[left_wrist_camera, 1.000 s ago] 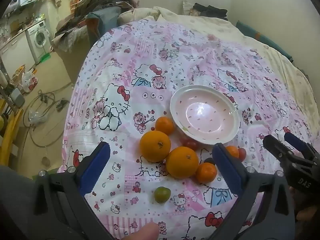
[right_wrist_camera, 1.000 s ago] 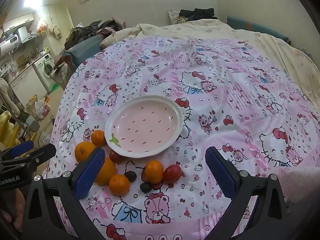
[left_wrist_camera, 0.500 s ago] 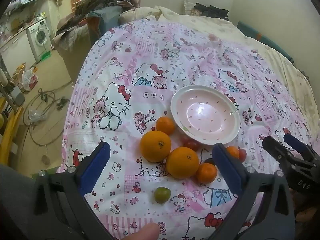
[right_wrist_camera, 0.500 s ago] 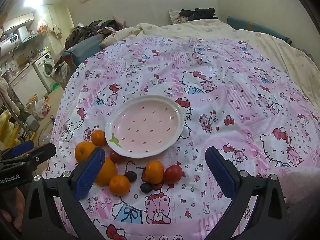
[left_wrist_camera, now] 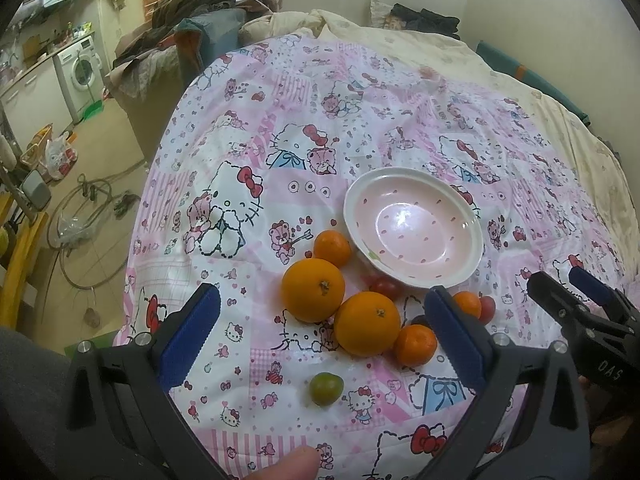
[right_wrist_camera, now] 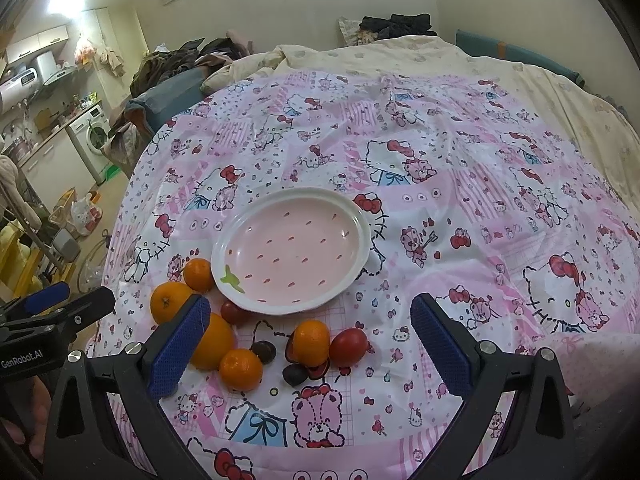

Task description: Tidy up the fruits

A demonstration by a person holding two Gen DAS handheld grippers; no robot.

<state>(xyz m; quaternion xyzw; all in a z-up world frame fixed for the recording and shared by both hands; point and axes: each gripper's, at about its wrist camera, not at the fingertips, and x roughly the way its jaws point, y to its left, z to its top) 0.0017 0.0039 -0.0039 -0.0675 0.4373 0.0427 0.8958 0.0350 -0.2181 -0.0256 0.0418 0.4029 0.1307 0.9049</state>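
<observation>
So far nothing is on the plate (left_wrist_camera: 472, 240), and we hold both grippers above the near edge of the bed (right_wrist_camera: 480, 168), each with its fingers spread wide and grasping nothing. Our left gripper (left_wrist_camera: 320, 340) looks down on the two big oranges (left_wrist_camera: 313, 290), which touch each other just beside the plate's near left rim, with a small mandarin (left_wrist_camera: 332, 248) beyond them and a lone green fruit (left_wrist_camera: 326, 388) nearer us. Our right gripper (right_wrist_camera: 310, 340) frames another mandarin (right_wrist_camera: 311, 342), a red tomato (right_wrist_camera: 348, 346) touching it, and two dark plums (right_wrist_camera: 295, 374).

We judge the step in hand to be picking a first fruit. To do it well, we should come straight down over one fruit at the edge of the cluster, centre it between the pads, and close gently: the quilt is soft and yielding, so round fruit may roll. Orange peel looks dimpled and firm; the tomato is smooth, glossy, likely easy to bruise. The plate is shallow glazed ceramic, pink inside, so fruit should be set down, not dropped.
</observation>
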